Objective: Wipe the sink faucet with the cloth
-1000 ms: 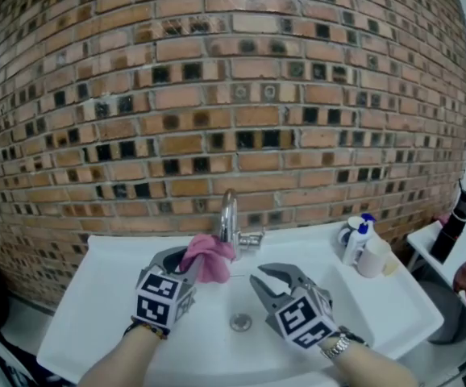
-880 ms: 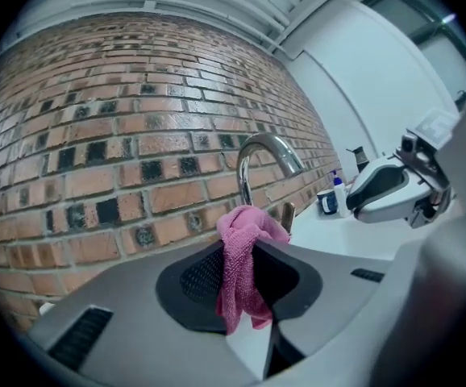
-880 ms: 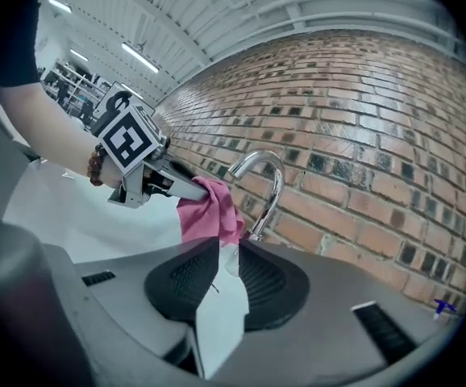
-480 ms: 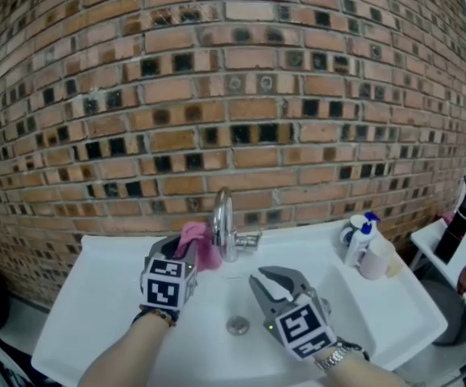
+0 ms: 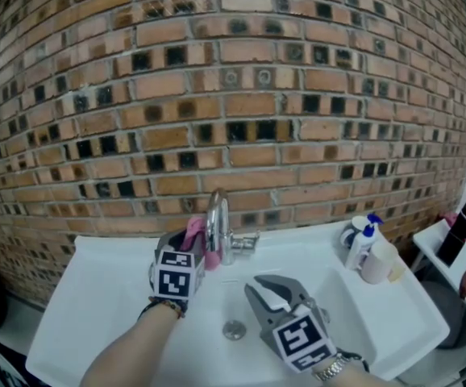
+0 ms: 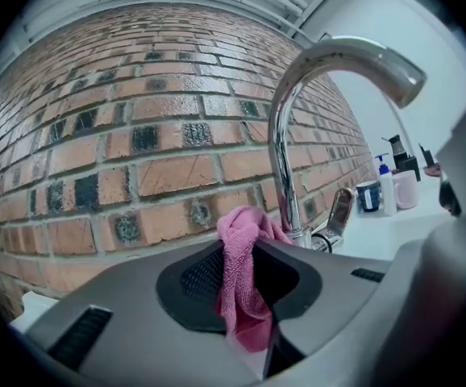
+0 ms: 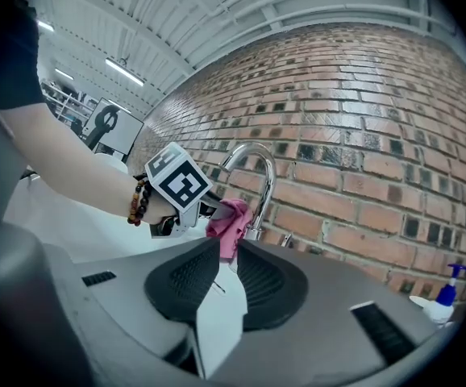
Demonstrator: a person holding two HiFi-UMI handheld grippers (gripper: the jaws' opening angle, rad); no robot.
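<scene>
Since a second ago the left gripper (image 5: 186, 247) has carried the pink microfibre cloth (image 5: 194, 234) from in front of the spout round to the left side of the curved chrome faucet (image 5: 215, 216), closer to the red-brown brick wall (image 5: 241, 127). Its jaws are nearly closed, clamped on the bunched cloth. One tuft sticks up past the fingertips and a tail hangs down between the pads. Faucet neck rises just ahead and to the right of these jaws, and the cloth lies against its lower part. The lever handle (image 5: 245, 241) sits beyond the neck, further right. Right gripper (image 5: 275, 297) has barely shifted. It hangs low over the basin of the white ceramic sink (image 5: 96, 297), behind and right of the left gripper, with the round metal drain (image 5: 234, 330) just off its left jaw. Its jaws stand partly apart with nothing held, only bare white basin showing in the gap. Faucet and cloth are ahead of its tips, clear of them. Far right of both tools, on the sink ledge: a white pump bottle with a blue top (image 5: 364, 244), a white cup (image 5: 376, 262) and a dark-rimmed mug (image 5: 351, 234), close together.
</scene>
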